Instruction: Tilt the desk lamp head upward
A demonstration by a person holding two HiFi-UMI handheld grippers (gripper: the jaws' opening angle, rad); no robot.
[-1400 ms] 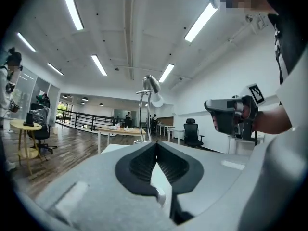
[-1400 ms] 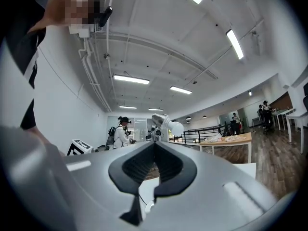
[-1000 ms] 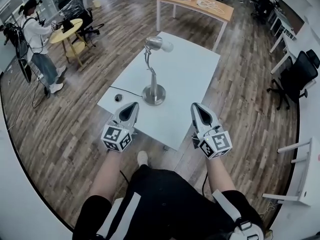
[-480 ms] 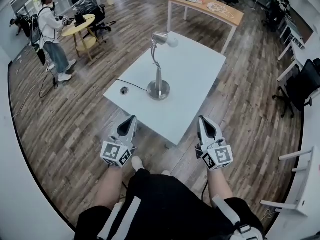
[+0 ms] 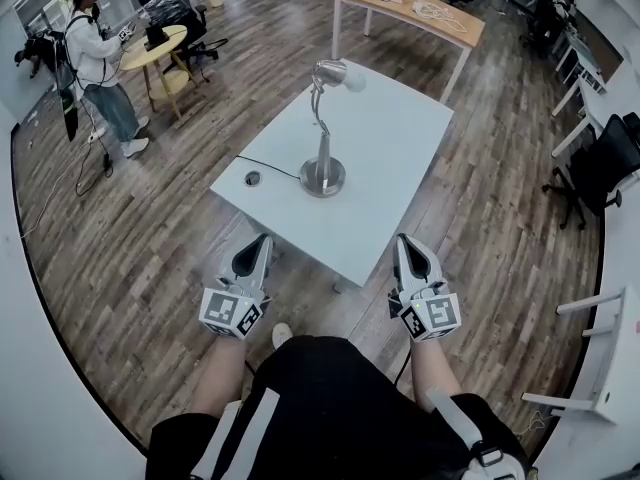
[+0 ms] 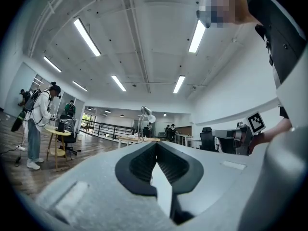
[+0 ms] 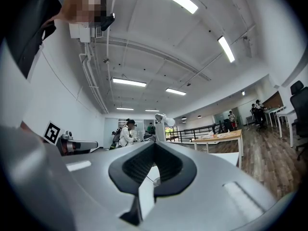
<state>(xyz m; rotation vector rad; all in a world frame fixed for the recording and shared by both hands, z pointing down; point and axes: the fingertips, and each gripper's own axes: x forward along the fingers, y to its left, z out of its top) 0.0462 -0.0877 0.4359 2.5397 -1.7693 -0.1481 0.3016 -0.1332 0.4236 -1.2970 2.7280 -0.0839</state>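
The desk lamp (image 5: pixel 323 158) stands on the near half of a white table (image 5: pixel 400 158) in the middle of the room. Its round metal base sits flat on the top and its thin stem rises to the lamp head (image 5: pixel 335 73) at the far end. The pale bulb end faces right. From above the head looks roughly level, though its exact tilt is hard to judge at this distance. A dark cable (image 5: pixel 275 168) runs left from the base to a round hole (image 5: pixel 252 178) in the tabletop.

Both grippers are held level, well apart from the lamp, on either side of the table's near corner and over the wooden floor (image 5: pixel 150 258). The left gripper (image 5: pixel 263 240) has its jaws pressed together with nothing between them, as the left gripper view shows. The right gripper (image 5: pixel 403 238) is likewise closed and empty. Each gripper view shows the lamp small and far beyond the jaw tips.

At far left a person (image 5: pixel 95 63) stands beside a round yellow table (image 5: pixel 150 46). A wooden table (image 5: pixel 410 13) stands at the far side, and a black office chair (image 5: pixel 605 163) is at right.
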